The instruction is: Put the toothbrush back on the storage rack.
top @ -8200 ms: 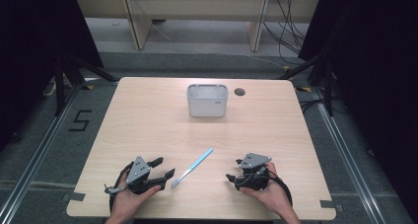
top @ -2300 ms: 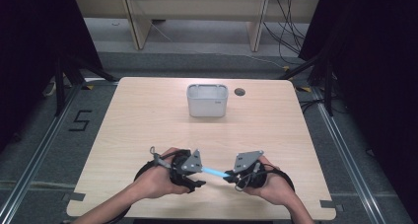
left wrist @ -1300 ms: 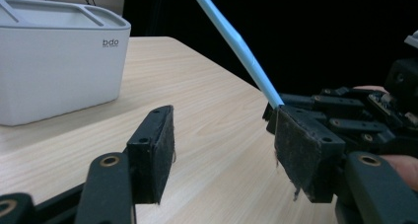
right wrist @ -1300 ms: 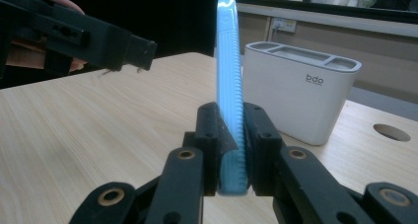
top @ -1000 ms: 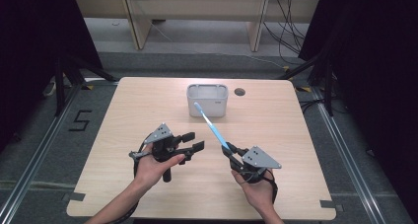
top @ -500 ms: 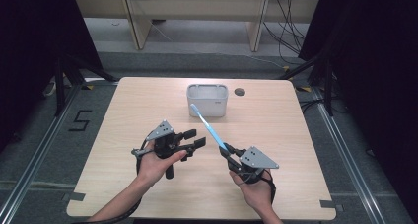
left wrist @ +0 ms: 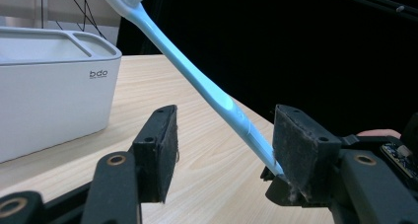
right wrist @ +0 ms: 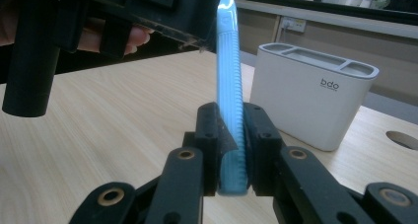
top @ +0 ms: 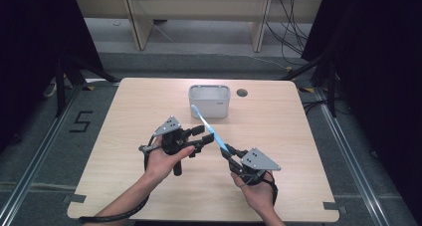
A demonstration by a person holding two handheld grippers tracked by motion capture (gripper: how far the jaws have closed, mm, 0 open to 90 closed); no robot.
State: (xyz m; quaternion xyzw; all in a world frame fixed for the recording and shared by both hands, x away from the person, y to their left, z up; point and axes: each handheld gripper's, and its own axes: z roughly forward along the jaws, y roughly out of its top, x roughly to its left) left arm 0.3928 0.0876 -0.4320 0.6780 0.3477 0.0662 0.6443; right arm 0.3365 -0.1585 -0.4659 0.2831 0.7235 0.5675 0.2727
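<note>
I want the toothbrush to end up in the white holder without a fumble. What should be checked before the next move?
1. Right gripper shut on the toothbrush handle: ok.
2. Brush end points up toward the holder: ok.
3. Left gripper open, pads not pressing the toothbrush: ok.
4. Left gripper clear of the toothbrush's path: not ok, the handle runs between its jaws.
5. Holder upright on the table: ok.
6. Holder compartments free: cannot tell.
</note>
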